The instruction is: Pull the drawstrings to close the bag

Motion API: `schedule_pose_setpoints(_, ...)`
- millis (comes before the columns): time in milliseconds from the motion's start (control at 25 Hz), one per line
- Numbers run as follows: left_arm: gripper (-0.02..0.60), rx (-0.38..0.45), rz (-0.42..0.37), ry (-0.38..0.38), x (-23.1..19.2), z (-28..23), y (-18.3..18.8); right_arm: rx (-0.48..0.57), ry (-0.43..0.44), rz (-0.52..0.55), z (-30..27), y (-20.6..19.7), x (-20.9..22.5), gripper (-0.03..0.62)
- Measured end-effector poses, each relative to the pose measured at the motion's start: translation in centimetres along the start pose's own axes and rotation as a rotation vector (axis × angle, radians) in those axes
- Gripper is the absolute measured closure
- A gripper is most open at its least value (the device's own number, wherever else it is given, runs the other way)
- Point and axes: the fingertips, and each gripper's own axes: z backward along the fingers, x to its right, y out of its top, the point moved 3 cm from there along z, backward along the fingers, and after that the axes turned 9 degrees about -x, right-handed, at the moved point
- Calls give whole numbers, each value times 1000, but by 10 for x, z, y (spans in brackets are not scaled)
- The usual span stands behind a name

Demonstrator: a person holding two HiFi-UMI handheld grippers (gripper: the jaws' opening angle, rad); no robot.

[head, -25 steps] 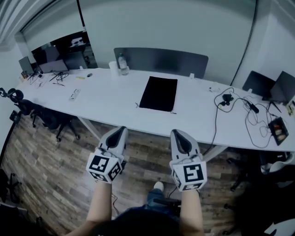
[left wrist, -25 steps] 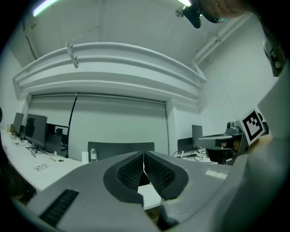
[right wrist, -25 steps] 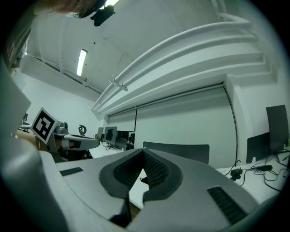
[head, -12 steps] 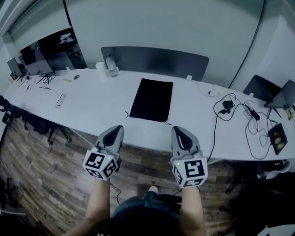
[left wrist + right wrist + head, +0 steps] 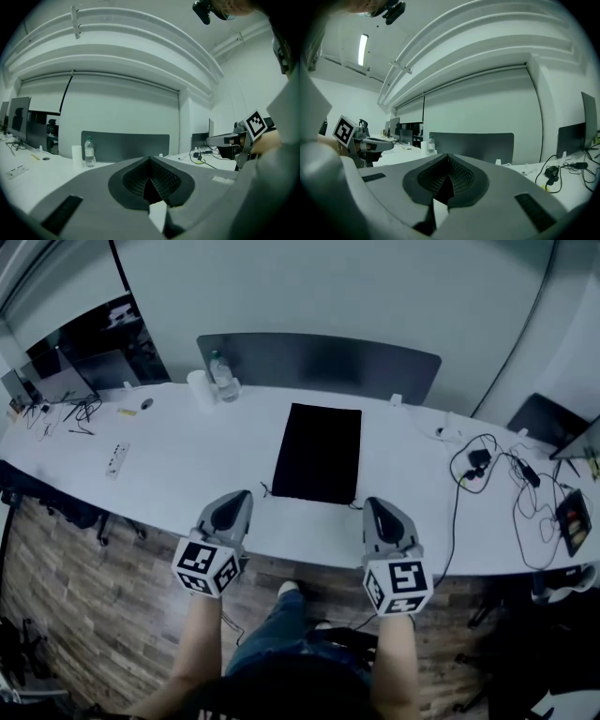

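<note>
A flat black drawstring bag lies on the long white table, its mouth toward me. Thin string ends show at its near corners. My left gripper hovers at the table's near edge, short of the bag's left corner, jaws shut and empty. My right gripper hovers at the edge by the bag's right corner, also shut and empty. In the left gripper view the shut jaws point level over the table. The right gripper view shows its shut jaws the same way; the bag is hidden behind them.
A water bottle and a white cup stand at the back left before a grey partition panel. Black cables sprawl at the right. A power strip lies at the left. Wooden floor lies below.
Both grippers have moved forward together, from over the floor to the table's near edge. The bag now sits closer in view. The jaws stayed shut.
</note>
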Motion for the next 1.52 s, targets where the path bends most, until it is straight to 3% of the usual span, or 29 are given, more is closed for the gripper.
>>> schedule_pose_setpoints(280, 583, -79, -51, -77, -58, -62, 6, -83, -78, -41, -57, -4, 29, 599)
schedule_pose_setpoints(480, 583, -128, -63, -131, -84, -99, 2, -169, -82, -32, -83, -15, 39, 599)
schedule_pose_setpoints(520, 581, -147, -66, -147, -88, -105, -1, -185, -72, -34, -88, -18, 39, 597)
schedule_pose_setpoints(600, 526, -189, -77, -190, -96, -117, -9, -224, -43, -45, -97, -26, 39, 489)
schedule_pose_setpoints(640, 508, -209, -88, -214, -100, -122, -13, -245, -35, -44, -102, -30, 40, 465)
schedule_pose_setpoints(1040, 491, -468, -278, -465, -110, -148, -67, -470, 49, -8, -113, -82, 45, 479)
schedule_pose_setpoints(1520, 491, -718, -493, -595, -95, -168, -131, -813, 251, 200, -129, -180, 54, 487)
